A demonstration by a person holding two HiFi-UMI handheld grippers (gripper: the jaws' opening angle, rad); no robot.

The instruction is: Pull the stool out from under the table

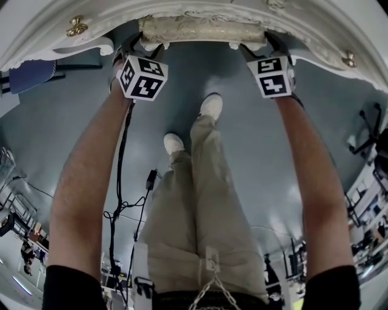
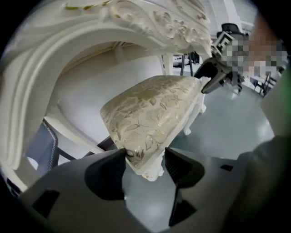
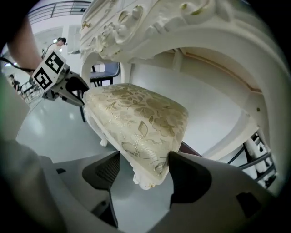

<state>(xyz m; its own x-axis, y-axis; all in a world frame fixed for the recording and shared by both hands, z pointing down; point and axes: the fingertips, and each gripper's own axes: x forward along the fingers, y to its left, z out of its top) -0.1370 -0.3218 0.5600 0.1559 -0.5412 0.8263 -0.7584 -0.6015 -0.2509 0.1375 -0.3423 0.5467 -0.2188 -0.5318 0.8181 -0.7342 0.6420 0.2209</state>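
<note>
Stool [image 1: 200, 29]: gold floral cushion and white carved legs, standing on the grey floor [image 1: 242, 157] beneath the front edge of the carved white tabletop [image 1: 182, 9].
Left gripper [image 2: 144, 157]: jaws apart, astride the stool's left corner.
Right gripper [image 3: 144, 159]: jaws apart, astride the stool's right corner.

Stool [image 2: 150, 118] — cream-gold floral; table [image 2: 154, 22] white.

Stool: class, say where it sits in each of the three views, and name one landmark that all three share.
Head view: stool at top centre, under the table edge.
Left gripper view: stool in the centre, running up to the right, below the table's carved edge.
Right gripper view: stool in the centre, running up to the left, below that edge.
Shared landmark: the white carved table.
</note>
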